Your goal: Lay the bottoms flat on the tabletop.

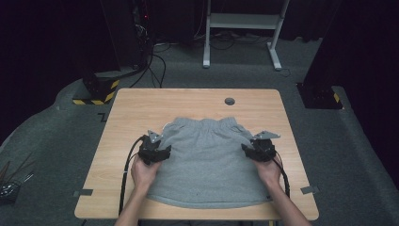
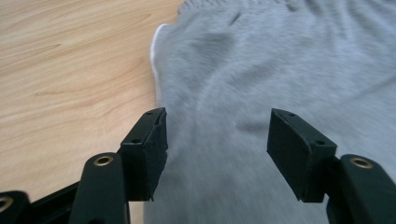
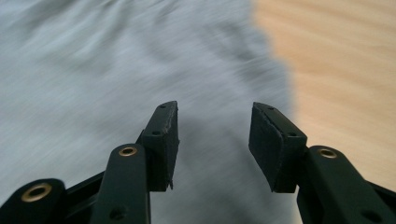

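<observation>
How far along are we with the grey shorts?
Done: the grey shorts lie spread flat on the table, waistband at the far side. In hand: left gripper and right gripper sit at the side edges, jaws open, gripping nothing. Left: no fold is visible yet.

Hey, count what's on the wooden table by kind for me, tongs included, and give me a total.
Grey shorts: 1
Black tongs: 2, left tongs and right tongs
Total: 3
</observation>
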`<state>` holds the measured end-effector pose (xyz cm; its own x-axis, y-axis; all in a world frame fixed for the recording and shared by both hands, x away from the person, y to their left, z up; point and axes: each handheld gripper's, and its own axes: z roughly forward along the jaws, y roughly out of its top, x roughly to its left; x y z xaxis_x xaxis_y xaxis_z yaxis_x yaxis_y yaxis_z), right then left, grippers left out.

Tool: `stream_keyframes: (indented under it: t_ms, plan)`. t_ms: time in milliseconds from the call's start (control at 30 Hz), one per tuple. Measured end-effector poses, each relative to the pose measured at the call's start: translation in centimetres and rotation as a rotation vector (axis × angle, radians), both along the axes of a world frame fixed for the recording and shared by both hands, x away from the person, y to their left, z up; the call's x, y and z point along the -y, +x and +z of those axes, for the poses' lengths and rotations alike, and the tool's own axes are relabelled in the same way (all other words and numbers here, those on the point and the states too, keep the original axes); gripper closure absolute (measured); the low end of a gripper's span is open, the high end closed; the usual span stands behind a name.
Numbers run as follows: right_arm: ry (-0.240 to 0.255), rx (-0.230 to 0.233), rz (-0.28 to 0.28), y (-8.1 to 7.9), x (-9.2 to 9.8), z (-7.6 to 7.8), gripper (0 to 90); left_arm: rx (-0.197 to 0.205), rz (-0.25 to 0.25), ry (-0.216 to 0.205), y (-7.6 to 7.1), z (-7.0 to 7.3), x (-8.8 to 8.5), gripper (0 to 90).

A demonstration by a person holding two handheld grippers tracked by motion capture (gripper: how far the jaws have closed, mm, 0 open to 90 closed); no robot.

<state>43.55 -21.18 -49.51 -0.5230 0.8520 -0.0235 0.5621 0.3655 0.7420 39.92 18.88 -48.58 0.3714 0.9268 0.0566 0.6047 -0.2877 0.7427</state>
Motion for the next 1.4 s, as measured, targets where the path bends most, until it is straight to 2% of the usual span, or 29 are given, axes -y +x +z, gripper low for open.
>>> stream_keyframes:
  t_ms: [33, 67, 100, 167, 267, 300, 400, 433, 467, 533, 667, 767, 867, 933, 967, 1000, 1033, 1067, 1100, 1167, 1233, 1333, 1400]
  plan:
    - [-0.004, -0.003, 0.028, -0.7, -0.3, -0.2, 51.7, 0.003, -0.018, -0.005, -0.6, 0.2, -0.1, 37.1]
    - [0.004, -0.013, 0.05, -1.3, -0.5, -0.5, 51.1, 0.003, -0.018, -0.005, -0.6, 0.2, -0.1, 37.0]
    - [0.009, -0.028, 0.065, -1.7, -0.7, -0.8, 50.1, 0.007, -0.043, -0.015, -1.8, 0.3, 0.0, 36.6]
    - [0.001, -0.047, 0.088, -2.2, -1.1, -1.4, 48.4, -0.011, -0.08, -0.033, -2.6, -0.1, 0.4, 36.2]
    - [-0.009, -0.065, 0.107, -2.5, -1.6, -2.2, 45.7, -0.044, -0.112, -0.012, -3.3, -1.3, 1.1, 35.6]
    - [-0.007, -0.052, 0.11, -2.6, -1.6, -2.4, 44.7, -0.055, -0.112, -0.002, -3.4, -1.8, 1.3, 35.5]
    - [-0.019, -0.037, 0.115, -3.3, -1.7, -2.5, 43.1, -0.094, -0.111, -0.021, -3.8, -3.2, 1.5, 34.9]
    - [-0.019, -0.032, 0.122, -3.5, -1.6, -2.5, 42.8, -0.067, -0.11, -0.033, -4.2, -3.5, 1.5, 33.5]
    - [-0.019, -0.032, 0.122, -3.5, -1.6, -2.5, 42.8, -0.067, -0.11, -0.033, -4.2, -3.5, 1.5, 34.0]
    - [-0.008, -0.024, 0.12, -4.3, -1.3, -2.7, 41.9, -0.047, -0.116, -0.046, -5.1, -3.7, 1.6, 33.5]
    - [-0.009, -0.024, 0.119, -4.5, -1.2, -2.7, 40.6, -0.038, -0.125, -0.059, -5.9, -3.8, 2.1, 32.4]
    - [-0.012, -0.024, 0.113, -4.9, -1.8, -2.7, 40.0, -0.034, -0.156, -0.052, -6.7, -3.9, 2.9, 32.7]
    - [-0.029, -0.024, 0.131, -5.5, -2.0, -2.6, 40.1, -0.047, -0.158, -0.05, -7.0, -3.7, 3.0, 33.2]
    - [-0.048, -0.007, 0.136, -5.9, -2.3, -2.4, 39.9, -0.034, -0.16, -0.082, -7.0, -3.3, 3.3, 33.8]
    - [-0.038, -0.002, 0.141, -6.1, -2.5, -2.2, 40.0, -0.034, -0.167, -0.091, -6.9, -3.2, 3.6, 33.8]
    - [-0.038, -0.002, 0.141, -6.1, -2.5, -2.2, 40.0, -0.034, -0.167, -0.091, -6.9, -3.2, 3.6, 33.5]
    - [-0.025, -0.01, 0.161, -6.0, -3.3, -2.2, 39.5, -0.049, -0.184, -0.074, -6.4, -3.3, 4.4, 33.0]
    - [-0.036, -0.023, 0.172, -6.0, -3.8, -2.4, 38.7, -0.049, -0.184, -0.074, -6.4, -3.3, 4.4, 32.3]
    - [-0.034, -0.026, 0.187, -6.0, -4.2, -2.6, 38.9, -0.048, -0.19, -0.032, -6.3, -3.7, 5.1, 31.1]
    - [-0.042, -0.021, 0.195, -6.3, -4.4, -2.5, 38.6, -0.041, -0.197, -0.036, -6.6, -3.7, 5.0, 31.6]
    - [-0.026, -0.029, 0.21, -6.8, -4.0, -2.6, 37.5, -0.03, -0.202, -0.05, -7.1, -3.9, 4.5, 31.3]
    - [-0.02, -0.025, 0.221, -7.5, -3.4, -2.7, 37.4, -0.032, -0.205, -0.058, -7.6, -3.9, 4.1, 29.8]
    - [-0.026, -0.033, 0.229, -8.0, -3.1, -2.6, 36.9, -0.048, -0.213, -0.048, -7.7, -3.7, 4.3, 29.0]
